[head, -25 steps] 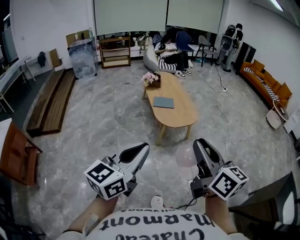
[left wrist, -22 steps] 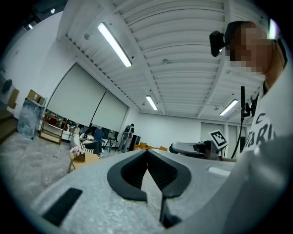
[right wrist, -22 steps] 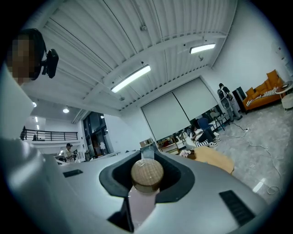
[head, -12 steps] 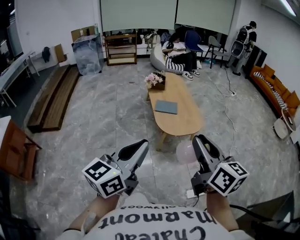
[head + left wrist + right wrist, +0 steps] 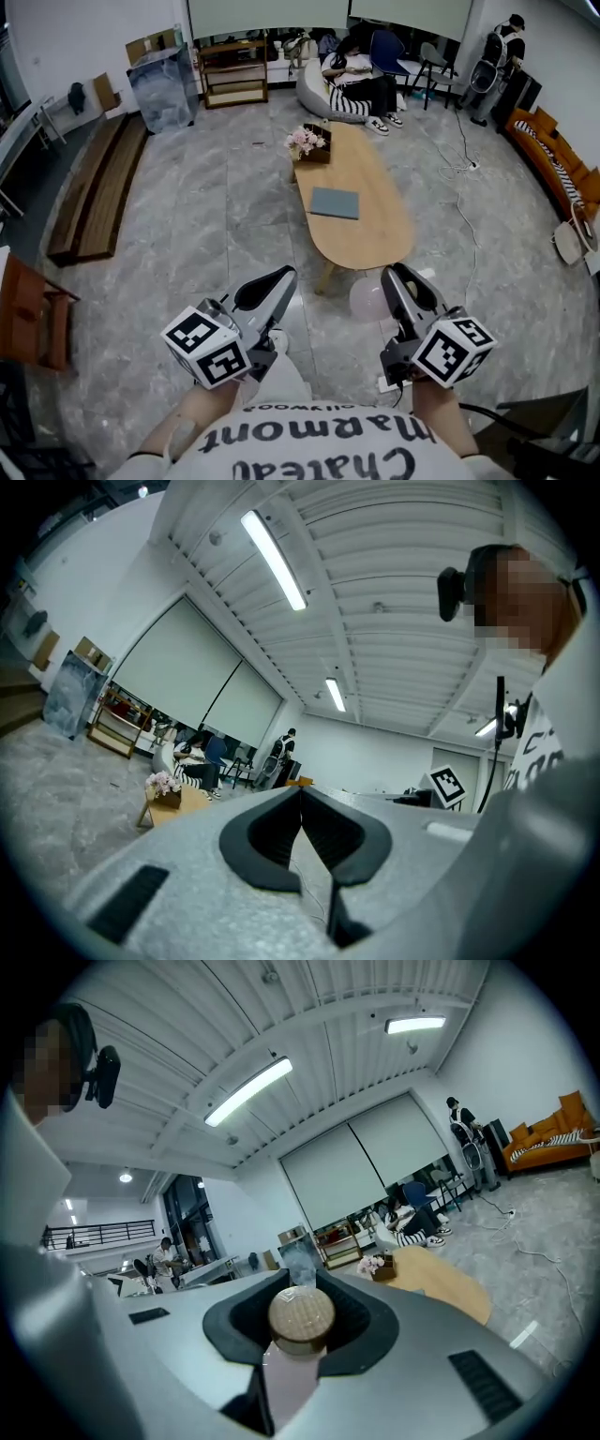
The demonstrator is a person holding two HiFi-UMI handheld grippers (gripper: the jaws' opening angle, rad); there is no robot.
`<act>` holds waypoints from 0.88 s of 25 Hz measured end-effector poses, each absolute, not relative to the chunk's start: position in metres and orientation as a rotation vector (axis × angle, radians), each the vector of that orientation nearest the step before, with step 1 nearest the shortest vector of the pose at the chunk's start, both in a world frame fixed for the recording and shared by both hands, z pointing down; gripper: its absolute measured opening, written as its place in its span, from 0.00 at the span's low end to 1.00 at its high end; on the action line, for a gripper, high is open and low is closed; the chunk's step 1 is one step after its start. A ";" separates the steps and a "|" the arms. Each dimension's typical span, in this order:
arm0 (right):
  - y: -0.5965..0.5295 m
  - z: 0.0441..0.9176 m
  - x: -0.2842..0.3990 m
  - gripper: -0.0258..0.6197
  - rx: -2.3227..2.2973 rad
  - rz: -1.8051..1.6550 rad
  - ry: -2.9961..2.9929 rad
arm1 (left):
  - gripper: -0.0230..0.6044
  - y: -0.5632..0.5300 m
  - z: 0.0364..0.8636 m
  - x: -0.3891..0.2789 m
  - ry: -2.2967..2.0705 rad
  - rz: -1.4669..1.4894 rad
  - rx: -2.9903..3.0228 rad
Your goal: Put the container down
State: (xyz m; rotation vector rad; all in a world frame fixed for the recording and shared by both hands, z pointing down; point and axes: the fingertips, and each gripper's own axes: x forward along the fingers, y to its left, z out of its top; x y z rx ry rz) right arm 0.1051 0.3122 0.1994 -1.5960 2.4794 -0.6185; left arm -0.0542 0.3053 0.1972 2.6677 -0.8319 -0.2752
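Right gripper (image 5: 300, 1286), held level, clamps the container (image 5: 302, 1318).

"Chateau Marmont" on shirt (image 5: 319, 448)

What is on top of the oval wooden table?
A grey-blue pad lies flat near the middle of the table. A box of pink flowers stands at the far end and covers whatever is right behind it.

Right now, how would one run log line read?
right gripper: shut on pale pink container with round cork lid | left gripper: shut, empty | oval wooden table: ahead, container not yet down
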 end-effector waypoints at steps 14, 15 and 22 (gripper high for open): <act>0.116 0.165 0.077 0.18 -1.637 -0.584 2.372 | 0.06 0.098 0.168 -0.073 -0.692 -0.260 2.691; 0.104 0.162 0.076 0.18 -1.644 -0.575 2.362 | 0.06 0.085 0.167 -0.075 -0.682 -0.256 2.697; 0.045 0.168 0.070 0.18 -1.706 -0.534 2.298 | 0.06 0.019 0.169 -0.087 -0.602 -0.279 2.738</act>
